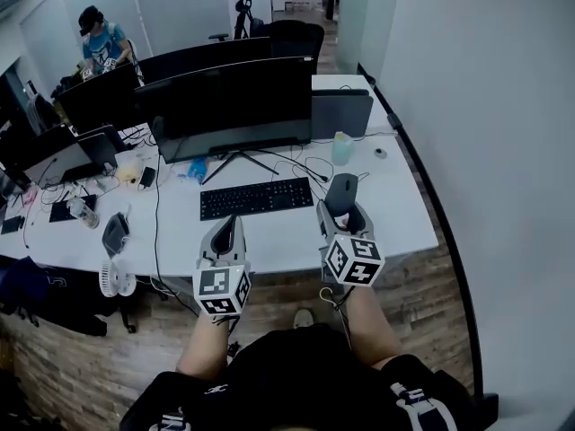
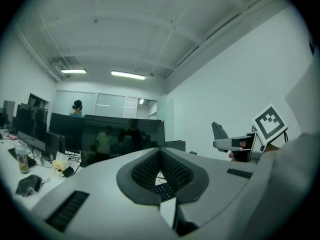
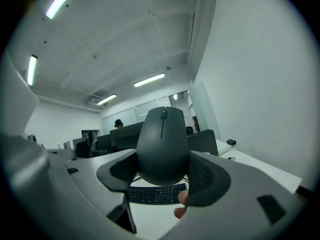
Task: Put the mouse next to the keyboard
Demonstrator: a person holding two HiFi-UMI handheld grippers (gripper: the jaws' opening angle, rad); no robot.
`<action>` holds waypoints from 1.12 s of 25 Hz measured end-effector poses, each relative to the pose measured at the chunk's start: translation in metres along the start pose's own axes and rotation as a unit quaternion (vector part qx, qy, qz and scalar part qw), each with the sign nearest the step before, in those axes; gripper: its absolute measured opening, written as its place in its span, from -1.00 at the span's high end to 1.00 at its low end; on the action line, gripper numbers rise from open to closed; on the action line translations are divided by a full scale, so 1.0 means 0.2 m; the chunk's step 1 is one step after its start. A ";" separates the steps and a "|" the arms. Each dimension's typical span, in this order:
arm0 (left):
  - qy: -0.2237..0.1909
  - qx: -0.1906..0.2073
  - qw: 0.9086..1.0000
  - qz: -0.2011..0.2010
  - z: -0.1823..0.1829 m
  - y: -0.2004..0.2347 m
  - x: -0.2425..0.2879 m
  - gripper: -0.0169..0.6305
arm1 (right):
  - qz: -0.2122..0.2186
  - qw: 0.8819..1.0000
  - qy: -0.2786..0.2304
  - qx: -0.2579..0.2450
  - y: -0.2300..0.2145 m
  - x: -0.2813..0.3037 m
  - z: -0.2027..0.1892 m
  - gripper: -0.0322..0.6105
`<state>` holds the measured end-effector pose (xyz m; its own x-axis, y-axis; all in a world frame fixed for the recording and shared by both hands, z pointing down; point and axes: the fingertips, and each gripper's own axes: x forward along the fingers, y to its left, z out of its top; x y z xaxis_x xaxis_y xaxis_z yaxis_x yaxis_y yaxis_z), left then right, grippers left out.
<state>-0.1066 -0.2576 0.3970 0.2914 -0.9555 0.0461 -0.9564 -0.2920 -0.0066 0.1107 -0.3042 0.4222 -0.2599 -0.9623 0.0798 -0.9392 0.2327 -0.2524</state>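
Already the right tool [image 1: 344,214] grips the mouse [image 3: 162,144]; setting it beside the keyboard [image 1: 256,197] ahead remains; left tool [image 1: 226,232] pinched together, empty.

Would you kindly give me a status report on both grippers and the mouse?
Left gripper shut, empty. Right gripper shut on mouse, held off the desk, right of keyboard. Cables lie behind keyboard's right end.

White desk [image 1: 395,206], wood-plank floor [image 1: 429,272]
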 end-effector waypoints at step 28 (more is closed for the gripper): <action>0.044 -0.011 0.997 -0.061 -0.15 0.24 1.07 0.91 | -0.102 0.987 0.107 -0.059 -0.56 0.98 -0.24 -0.05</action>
<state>-0.0898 -0.4751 0.4359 0.4030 -0.9054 0.1333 -0.9147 -0.4032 0.0270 0.1533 -0.5128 0.5120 -0.0926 -0.9422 0.3219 -0.9932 0.0646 -0.0967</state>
